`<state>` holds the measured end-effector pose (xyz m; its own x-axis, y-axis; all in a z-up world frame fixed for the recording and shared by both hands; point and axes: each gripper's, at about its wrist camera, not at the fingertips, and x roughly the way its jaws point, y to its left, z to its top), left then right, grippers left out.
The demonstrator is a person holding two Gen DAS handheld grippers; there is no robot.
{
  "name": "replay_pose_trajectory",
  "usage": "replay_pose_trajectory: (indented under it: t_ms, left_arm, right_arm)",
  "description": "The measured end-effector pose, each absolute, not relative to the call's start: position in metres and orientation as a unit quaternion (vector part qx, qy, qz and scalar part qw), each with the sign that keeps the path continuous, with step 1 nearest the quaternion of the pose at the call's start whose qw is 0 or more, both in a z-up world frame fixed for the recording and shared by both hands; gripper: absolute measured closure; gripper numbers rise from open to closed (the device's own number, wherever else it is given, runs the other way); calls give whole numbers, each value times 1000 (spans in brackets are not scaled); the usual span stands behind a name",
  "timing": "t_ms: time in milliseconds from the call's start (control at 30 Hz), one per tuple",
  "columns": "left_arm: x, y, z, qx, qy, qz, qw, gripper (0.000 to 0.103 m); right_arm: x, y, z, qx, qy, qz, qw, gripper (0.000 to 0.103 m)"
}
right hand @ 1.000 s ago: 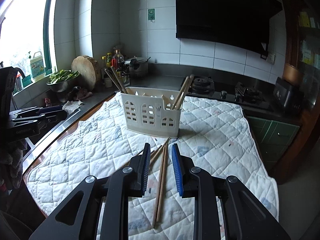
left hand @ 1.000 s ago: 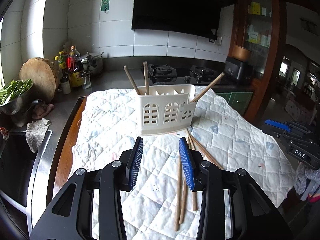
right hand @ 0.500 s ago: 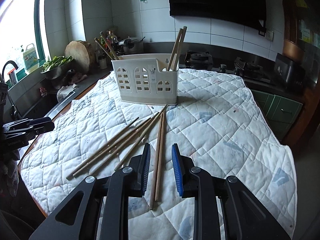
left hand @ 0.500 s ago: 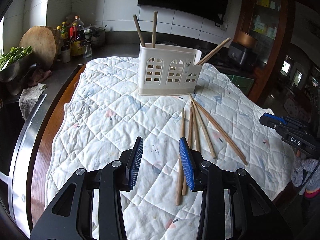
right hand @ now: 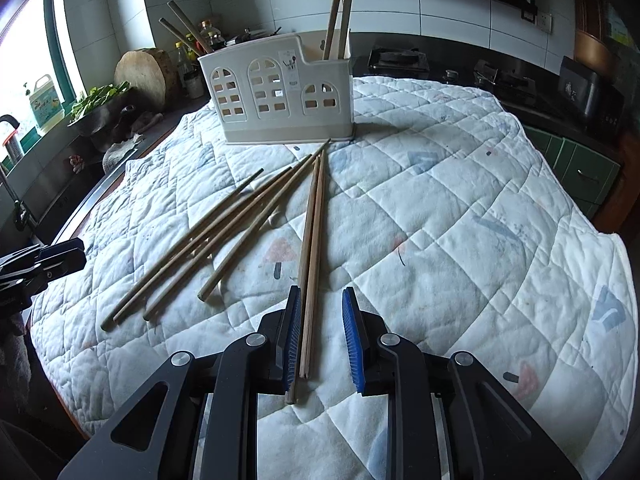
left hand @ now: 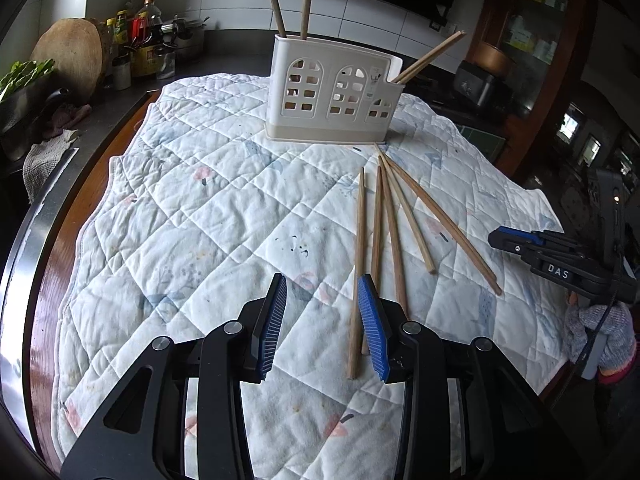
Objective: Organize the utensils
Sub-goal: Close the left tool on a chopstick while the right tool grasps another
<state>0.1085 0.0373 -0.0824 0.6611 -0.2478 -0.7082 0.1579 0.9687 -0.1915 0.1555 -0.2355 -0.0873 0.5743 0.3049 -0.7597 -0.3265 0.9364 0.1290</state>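
Across the counter (left hand: 48, 236) ahead of both tools lies a white quilted cloth (left hand: 208, 216) with faded prints, and at its far side stands a white plastic utensil holder (left hand: 334, 92) with arched cut-outs, wooden chopsticks leaning out of two of its compartments. Beyond it run a white tiled wall, a dark range hood and a gas hob (right hand: 398, 60); off to the left are a round wooden chopping block (left hand: 68, 60), sauce bottles (left hand: 138, 40) and a metal bowl of greens (right hand: 98, 110). Loose wooden chopsticks (left hand: 394, 220) fan out on the cloth between the holder and the tools. The left hand-held gripper (left hand: 322, 318) hovers low over the cloth with its blue pads spread and nothing between them; the near ends of the fan lie just at and beyond its right finger. The right hand-held gripper (right hand: 320, 336) is narrower but still parted, its pads flanking the near ends of a pair of chopsticks (right hand: 312, 240) that lie side by side on the cloth; the pair sits close against the left pad, with a clear gap to the right pad, so it is not pinched. Four more chopsticks (right hand: 208, 240) lie to the left of that tool.
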Motion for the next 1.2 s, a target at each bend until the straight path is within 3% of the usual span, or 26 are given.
replay_pose_trajectory:
  t_ms: [800,967,1200]
  left_arm:
    - [108,24,-109,-56,427,-141,891,67]
    - [114,20,-116,-57,436,-142,887,80]
    - [123,16,-123,-58,443,-140,884,86]
  right_arm:
    - [164,-220,-107,-62,447,182,874,89]
    - [164,-215,-109,-70,441,171,878,89]
    - [166,-215,-113,-73,445,169,877,92]
